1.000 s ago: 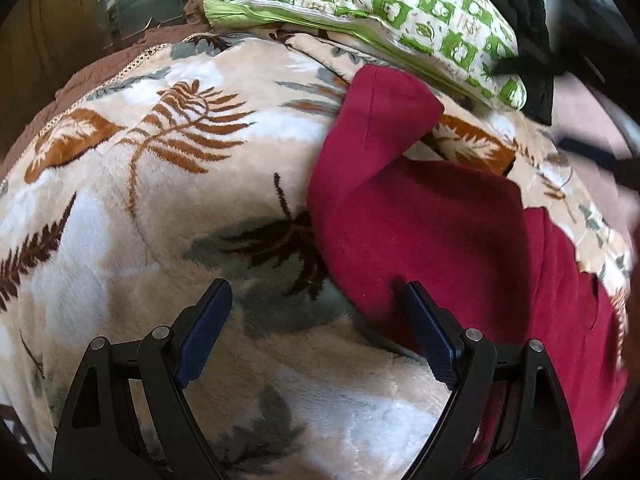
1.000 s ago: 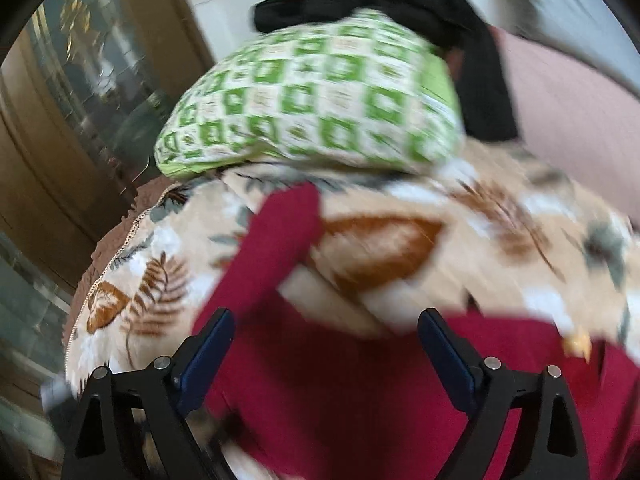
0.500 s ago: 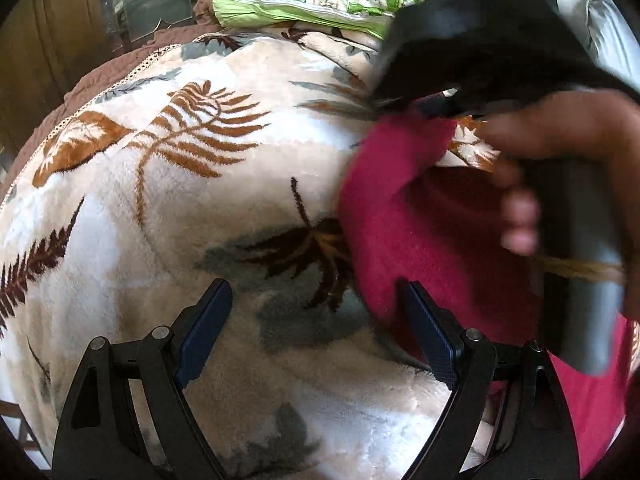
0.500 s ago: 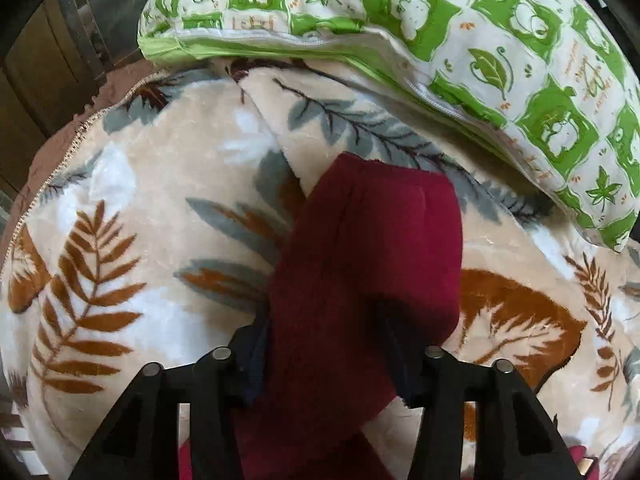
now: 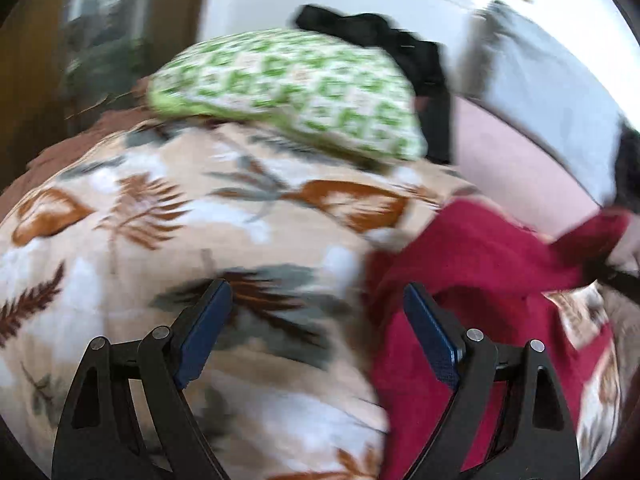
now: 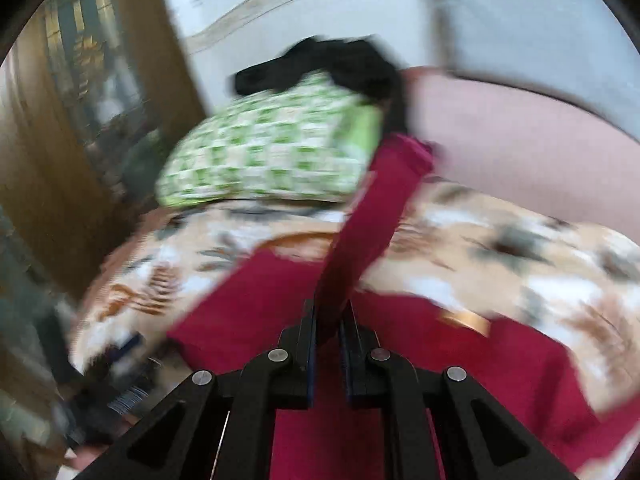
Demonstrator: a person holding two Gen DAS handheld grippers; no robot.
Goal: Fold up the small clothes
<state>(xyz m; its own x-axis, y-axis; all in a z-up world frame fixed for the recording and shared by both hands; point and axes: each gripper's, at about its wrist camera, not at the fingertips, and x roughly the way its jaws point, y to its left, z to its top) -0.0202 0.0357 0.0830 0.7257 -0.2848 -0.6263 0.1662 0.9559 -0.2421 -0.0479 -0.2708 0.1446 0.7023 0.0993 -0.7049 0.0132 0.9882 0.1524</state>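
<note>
A dark red garment (image 5: 472, 276) lies on a leaf-patterned blanket (image 5: 168, 216). My left gripper (image 5: 316, 320) is open and empty, with its right finger at the garment's left edge. My right gripper (image 6: 330, 328) is shut on the garment's red sleeve (image 6: 380, 208) and holds it lifted, stretched up from the garment body (image 6: 460, 360). In the left wrist view the raised sleeve (image 5: 592, 232) shows at the far right. Both views are blurred by motion.
A green-and-white checked pillow (image 5: 288, 92) lies at the back of the blanket, also in the right wrist view (image 6: 264, 152). Black clothes (image 5: 384, 40) lie behind it. A pink surface (image 6: 520, 152) is at the right. A wooden cabinet (image 6: 60, 120) stands at the left.
My right gripper has shut on the red sleeve and pulled it up and back to the right. My left gripper has tilted up and stays open.
</note>
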